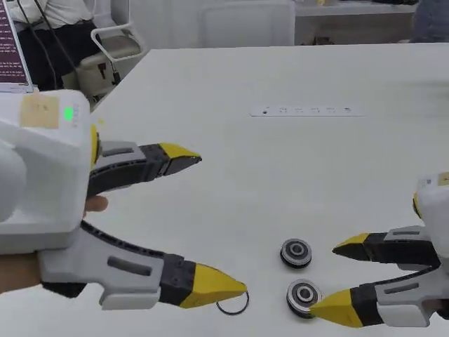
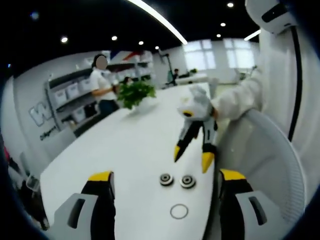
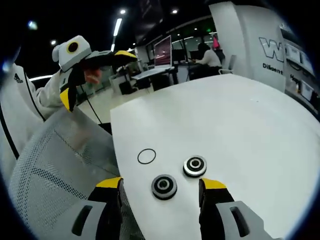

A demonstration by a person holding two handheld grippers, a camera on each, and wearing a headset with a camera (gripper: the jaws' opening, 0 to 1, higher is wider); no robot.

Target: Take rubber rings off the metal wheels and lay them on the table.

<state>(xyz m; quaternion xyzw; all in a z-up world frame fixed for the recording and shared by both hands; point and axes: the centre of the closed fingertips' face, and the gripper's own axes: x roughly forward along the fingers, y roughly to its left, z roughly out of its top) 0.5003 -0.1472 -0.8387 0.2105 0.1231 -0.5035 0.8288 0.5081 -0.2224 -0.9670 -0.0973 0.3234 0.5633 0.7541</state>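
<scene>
1. Nearby, two round black-and-silver metal wheels (image 1: 296,253) are seen just ahead of the right gripper (image 1: 324,276), jaws spread and empty, close to the near edge of the white table (image 1: 280,161); open tabletop is left beyond.
2. A thin black rubber ring (image 1: 231,306) is laid flat below the raised left gripper (image 1: 222,223), whose jaws are held wide, nothing grasped.

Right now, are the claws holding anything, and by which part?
Nothing. The left gripper and right gripper are both open and empty; the rubber ring and two metal wheels lie loose on the table.
</scene>
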